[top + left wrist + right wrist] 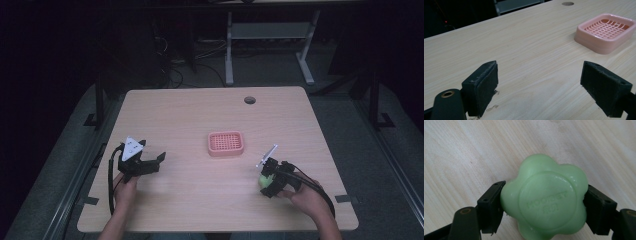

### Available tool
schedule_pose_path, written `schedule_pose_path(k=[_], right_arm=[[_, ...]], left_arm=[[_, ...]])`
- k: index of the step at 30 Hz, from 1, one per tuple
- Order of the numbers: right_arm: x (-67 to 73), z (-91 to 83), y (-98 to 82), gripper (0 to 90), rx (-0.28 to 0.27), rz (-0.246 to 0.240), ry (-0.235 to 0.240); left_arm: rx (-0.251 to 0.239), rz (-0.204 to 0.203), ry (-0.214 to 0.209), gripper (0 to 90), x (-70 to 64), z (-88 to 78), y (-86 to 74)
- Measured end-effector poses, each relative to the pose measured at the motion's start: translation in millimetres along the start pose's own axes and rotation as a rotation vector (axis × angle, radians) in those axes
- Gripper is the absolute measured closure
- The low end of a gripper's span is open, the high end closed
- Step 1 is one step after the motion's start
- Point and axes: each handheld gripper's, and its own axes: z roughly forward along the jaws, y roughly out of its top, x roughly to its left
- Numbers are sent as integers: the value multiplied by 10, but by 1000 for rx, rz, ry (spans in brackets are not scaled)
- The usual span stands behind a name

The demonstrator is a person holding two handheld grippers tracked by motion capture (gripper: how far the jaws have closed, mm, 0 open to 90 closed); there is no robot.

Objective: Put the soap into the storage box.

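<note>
The left gripper [159, 158] is black, topped by a grey three-cornered plate with small dark dots, and a black cable loops from its near side. Its two jaws are flat rectangular blocks faced with dark, rough pads; a brass-ringed hole sits beside one. The right gripper [265, 181] is black too, with a pale plate, black cable and small screw holes in its jaws.

The wooden table [200, 110] carries a round cable hole [249, 100] near its far edge. Beyond the table, on the dark floor, a white desk frame [229, 50] stands, with loose cables [175, 70] lying to the frame's left.
</note>
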Motion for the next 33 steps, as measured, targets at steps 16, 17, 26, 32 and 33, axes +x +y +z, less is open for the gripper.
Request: schedule_pose_path(k=[16, 17, 26, 32, 33], right_arm=[[-4, -168, 88, 259, -47, -19, -6], [-8, -176, 99, 259, -49, -21, -4], [-76, -238, 197, 259, -68, -22, -3], [-122, -273, 280, 259, -75, -25, -4], [-130, -279, 294, 259, -77, -25, -4]], left_arm=[[0, 1, 2, 143, 6, -3, -1], [0, 0, 2, 143, 7, -3, -1], [1, -6, 2, 143, 20, 0, -7], [2, -7, -1, 143, 16, 2, -7], [1, -9, -1, 143, 16, 2, -7]])
